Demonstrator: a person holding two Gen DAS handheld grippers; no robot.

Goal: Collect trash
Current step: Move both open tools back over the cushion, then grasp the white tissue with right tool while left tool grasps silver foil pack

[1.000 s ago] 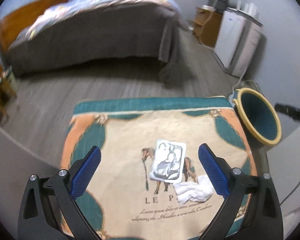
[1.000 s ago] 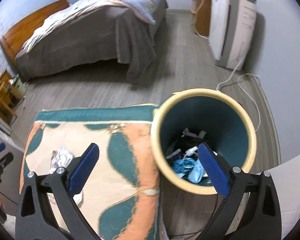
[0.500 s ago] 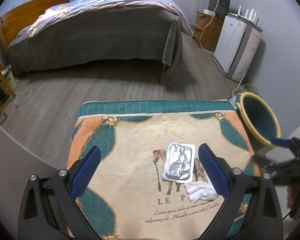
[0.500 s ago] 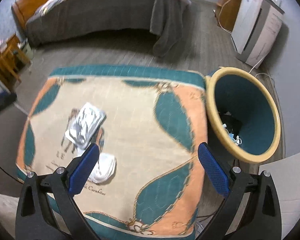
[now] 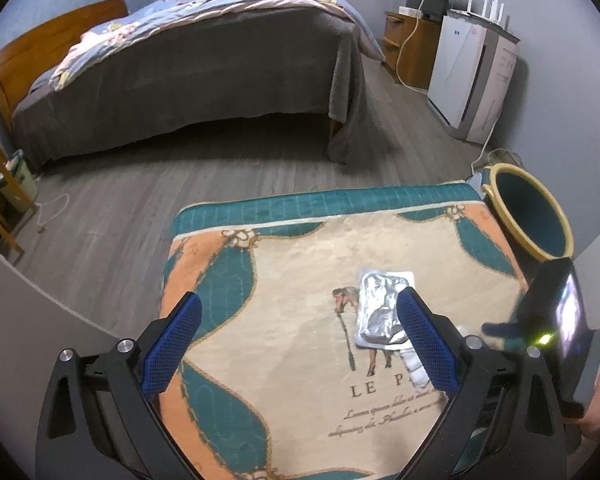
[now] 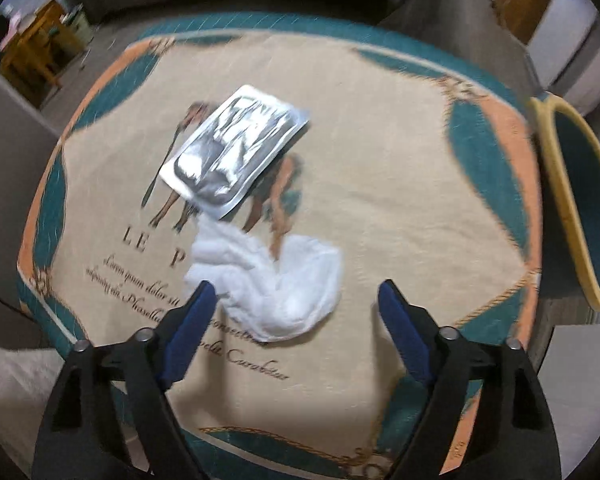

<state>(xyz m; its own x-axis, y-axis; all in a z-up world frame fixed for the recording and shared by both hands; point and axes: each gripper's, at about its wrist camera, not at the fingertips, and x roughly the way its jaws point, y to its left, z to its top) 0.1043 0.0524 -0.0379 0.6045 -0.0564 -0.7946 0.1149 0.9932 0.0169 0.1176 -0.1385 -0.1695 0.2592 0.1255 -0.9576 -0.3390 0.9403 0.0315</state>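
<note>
A crumpled white tissue (image 6: 272,280) lies on the patterned cloth (image 6: 380,184) of a low table, with a silver foil packet (image 6: 236,144) just beyond it. My right gripper (image 6: 296,300) hangs close above the tissue, its jaws closing; the tissue's near edge lies between the blue fingers, and the pads do not press it. In the left wrist view the foil packet (image 5: 380,308) and part of the tissue (image 5: 418,364) lie behind the right finger of my left gripper (image 5: 296,340), which stands open and empty above the cloth (image 5: 300,280). The right gripper's body (image 5: 556,328) shows at the far right.
A yellow-rimmed teal bin (image 6: 580,200) stands off the table's right side, seen too in the left wrist view as the bin (image 5: 528,216). A bed (image 5: 188,72) fills the far room, a white appliance (image 5: 472,80) stands by the right wall, and wooden furniture (image 5: 0,200) sits at left.
My right gripper swung from over the bin leftward and down to just above the tissue, and its jaws narrowed. The right gripper's body came into the left wrist view. The left gripper drifted slightly left.
</note>
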